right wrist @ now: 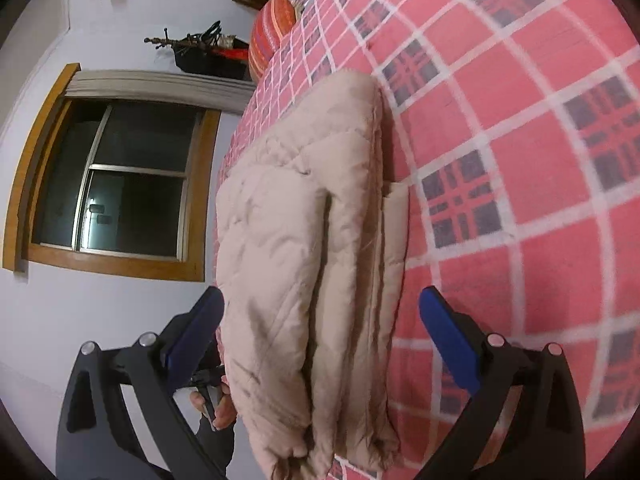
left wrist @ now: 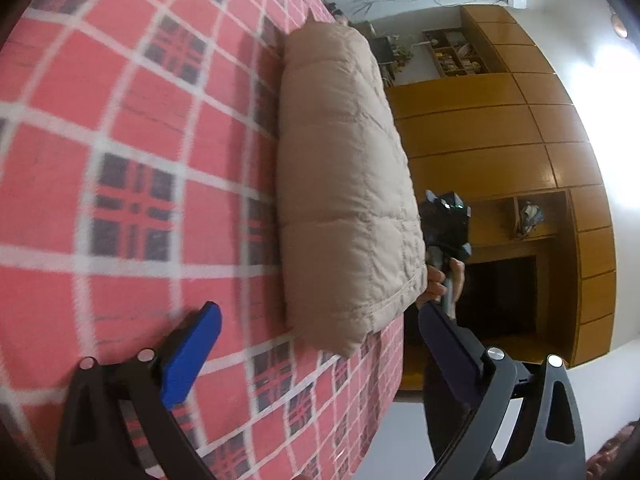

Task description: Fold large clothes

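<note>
Fold looks finished: beige quilted padded coat [right wrist: 304, 264] lies stacked on red plaid bed [right wrist: 520, 240], at twelve o'clock of the left tool [left wrist: 320, 332] and right tool [right wrist: 320, 312], both spread wide, empty.

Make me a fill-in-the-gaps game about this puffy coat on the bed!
1. The folded beige quilted coat lies on a ____ checked bedspread.
2. The jaws of the right gripper are ____.
3. The jaws of the left gripper hold ____.

Missing words: red; open; nothing
</note>
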The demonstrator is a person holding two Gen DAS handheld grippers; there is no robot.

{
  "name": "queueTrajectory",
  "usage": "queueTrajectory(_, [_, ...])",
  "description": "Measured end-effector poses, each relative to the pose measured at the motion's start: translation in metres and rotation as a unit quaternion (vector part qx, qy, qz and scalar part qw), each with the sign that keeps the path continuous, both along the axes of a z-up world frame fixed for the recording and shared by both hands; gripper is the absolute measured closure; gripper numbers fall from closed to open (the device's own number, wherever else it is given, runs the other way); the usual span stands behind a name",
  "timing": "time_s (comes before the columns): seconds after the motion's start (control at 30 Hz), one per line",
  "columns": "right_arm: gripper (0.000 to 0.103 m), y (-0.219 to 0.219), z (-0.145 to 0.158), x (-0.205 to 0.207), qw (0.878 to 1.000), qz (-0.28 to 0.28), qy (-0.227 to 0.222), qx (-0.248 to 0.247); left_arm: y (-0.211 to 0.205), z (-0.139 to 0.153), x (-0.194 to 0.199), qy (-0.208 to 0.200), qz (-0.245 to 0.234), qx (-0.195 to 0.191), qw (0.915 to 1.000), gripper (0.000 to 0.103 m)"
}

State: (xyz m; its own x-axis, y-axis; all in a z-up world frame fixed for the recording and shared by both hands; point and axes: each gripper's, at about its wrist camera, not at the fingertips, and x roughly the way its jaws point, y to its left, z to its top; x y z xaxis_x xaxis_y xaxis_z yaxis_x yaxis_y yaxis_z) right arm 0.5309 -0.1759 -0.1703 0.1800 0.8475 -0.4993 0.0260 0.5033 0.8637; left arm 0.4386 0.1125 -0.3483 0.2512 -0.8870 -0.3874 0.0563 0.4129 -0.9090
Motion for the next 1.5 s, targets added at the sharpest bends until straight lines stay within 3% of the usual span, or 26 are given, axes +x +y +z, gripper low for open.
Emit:
queueTrajectory(0.4, [0.005,0.028,-0.019,0.027,1.000,0.024,0.008,0.016,-0.044,-0.001,0.017,0.000,-0.040,-0.014,0.9991,0.004])
queueTrajectory(0.87, [0.005,0.063,-0.019,0.041,0.999,0.049,-0.006,0.005,-0.074,0.002,0.020,0.009,-0.063,0.034,0.9974,0.005])
queueTrajectory(0.9, [0.007,0.066,-0.019,0.041,0.999,0.051,-0.010,0.003,-0.075,0.002,0.020,0.013,-0.063,0.038,0.9972,0.005])
queueTrajectory(0.93, [0.017,0.070,-0.019,0.042,0.998,0.055,-0.013,0.004,-0.076,0.002,0.021,0.017,-0.061,0.042,0.9971,0.006])
queueTrajectory(0.97, [0.035,0.073,-0.019,0.041,0.998,0.061,-0.012,0.010,-0.078,0.002,0.021,0.021,-0.060,0.048,0.9968,0.010])
queueTrajectory(1.07, [0.048,0.077,-0.012,0.036,0.998,0.062,-0.027,0.011,-0.079,0.004,0.023,0.027,-0.064,0.059,0.9958,0.023])
queueTrajectory(1.2, [0.056,0.081,0.002,0.027,0.997,0.058,-0.046,0.019,-0.073,0.011,0.019,0.022,-0.067,0.061,0.9956,0.037])
queueTrajectory(1.5, [0.058,0.114,0.045,-0.014,0.994,0.066,-0.085,0.031,-0.037,0.049,-0.020,0.000,-0.079,0.083,0.9934,0.040])
